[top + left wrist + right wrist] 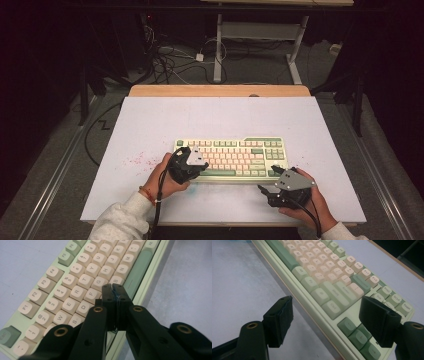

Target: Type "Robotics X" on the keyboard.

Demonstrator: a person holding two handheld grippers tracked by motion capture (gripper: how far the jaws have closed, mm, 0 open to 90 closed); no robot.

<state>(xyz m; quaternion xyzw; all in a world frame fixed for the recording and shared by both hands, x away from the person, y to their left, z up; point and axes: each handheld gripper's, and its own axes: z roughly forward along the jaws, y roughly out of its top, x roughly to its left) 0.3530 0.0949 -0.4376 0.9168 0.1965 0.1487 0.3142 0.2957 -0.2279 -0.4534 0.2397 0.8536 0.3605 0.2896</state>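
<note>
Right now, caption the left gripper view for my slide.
Left gripper, jaws shut with nothing between them, poised over the letter keys of a pale green keyboard on the white table.

Left tool [114, 287] jaws shut; right tool [325, 322] jaws wide apart, seemingly level

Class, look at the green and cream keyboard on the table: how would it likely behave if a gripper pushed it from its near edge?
The keyboard looks like a rigid one-piece case, so it would probably slide whole, not flex. It lies flat and low on the table, so tipping seems unlikely. A push near one end, where the right gripper waits, would likely swing it round.
</note>
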